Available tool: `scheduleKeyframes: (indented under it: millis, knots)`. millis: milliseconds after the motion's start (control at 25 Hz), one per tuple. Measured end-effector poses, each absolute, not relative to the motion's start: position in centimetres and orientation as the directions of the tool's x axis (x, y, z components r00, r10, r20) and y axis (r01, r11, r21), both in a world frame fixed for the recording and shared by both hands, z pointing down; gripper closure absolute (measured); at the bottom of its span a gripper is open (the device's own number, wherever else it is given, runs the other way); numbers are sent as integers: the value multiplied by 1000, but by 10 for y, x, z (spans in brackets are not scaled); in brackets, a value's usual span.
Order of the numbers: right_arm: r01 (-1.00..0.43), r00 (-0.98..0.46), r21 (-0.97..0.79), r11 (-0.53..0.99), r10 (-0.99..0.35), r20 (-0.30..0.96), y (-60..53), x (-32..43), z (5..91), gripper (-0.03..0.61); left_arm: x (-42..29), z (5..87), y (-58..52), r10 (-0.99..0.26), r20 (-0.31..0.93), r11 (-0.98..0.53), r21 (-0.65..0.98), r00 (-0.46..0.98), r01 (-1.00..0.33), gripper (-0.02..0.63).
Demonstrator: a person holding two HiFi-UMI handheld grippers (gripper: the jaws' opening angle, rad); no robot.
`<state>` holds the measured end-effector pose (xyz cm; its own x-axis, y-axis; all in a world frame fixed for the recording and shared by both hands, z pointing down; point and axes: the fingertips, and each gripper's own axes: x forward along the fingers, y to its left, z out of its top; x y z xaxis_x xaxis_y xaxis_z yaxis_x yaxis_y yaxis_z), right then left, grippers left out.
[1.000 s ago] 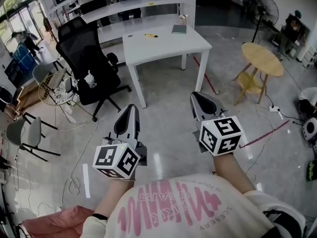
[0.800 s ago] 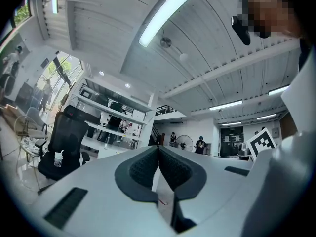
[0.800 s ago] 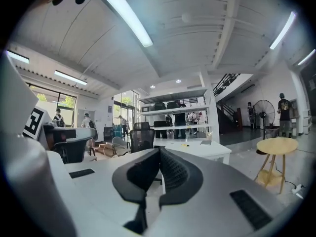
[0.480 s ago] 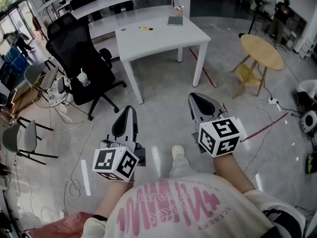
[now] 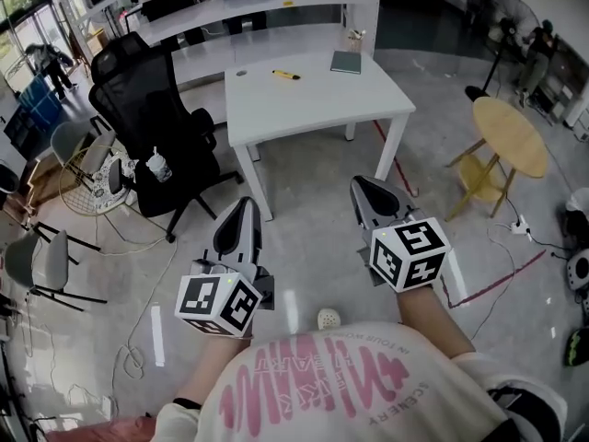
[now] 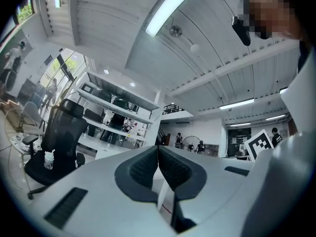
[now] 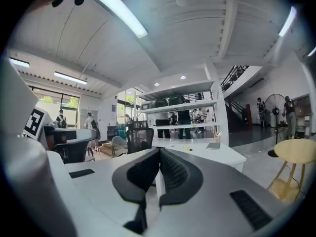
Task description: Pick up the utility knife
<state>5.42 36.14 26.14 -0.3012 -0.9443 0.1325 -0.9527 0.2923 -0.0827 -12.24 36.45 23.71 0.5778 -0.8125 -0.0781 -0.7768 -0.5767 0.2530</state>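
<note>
A white table fills the upper middle of the head view, at twelve o'clock from the person. A black office chair stands at its nine o'clock side, and a round wooden table stands well apart at three o'clock.

The left gripper and the right gripper are held out side by side above the floor, short of the table's near edge, both pointing roughly level toward twelve o'clock. Each marker cube sits close to the person's chest. In the left gripper view the left gripper's jaws are pressed together with nothing between them. The right gripper view shows the right gripper the same way, pads meeting and empty.

A dark green notebook lies flat near the table's far edge, toward one o'clock.

The utility knife is a slim yellow bar with a darker end. It lies flat on the far half of the tabletop, at about eight o'clock from the notebook and near it, and well apart from both grippers. In the right gripper view the utility knife shows as a small yellow sliver just above the jaw tips.
</note>
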Motion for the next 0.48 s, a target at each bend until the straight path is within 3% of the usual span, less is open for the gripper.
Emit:
scheduleKeyframes:
  millis: [480]
  knots:
    - [-937, -348, -67, 343, -935, 75, 222, 127, 247, 566, -52, 228, 234, -834, -128, -551, 231, 537, -802, 589]
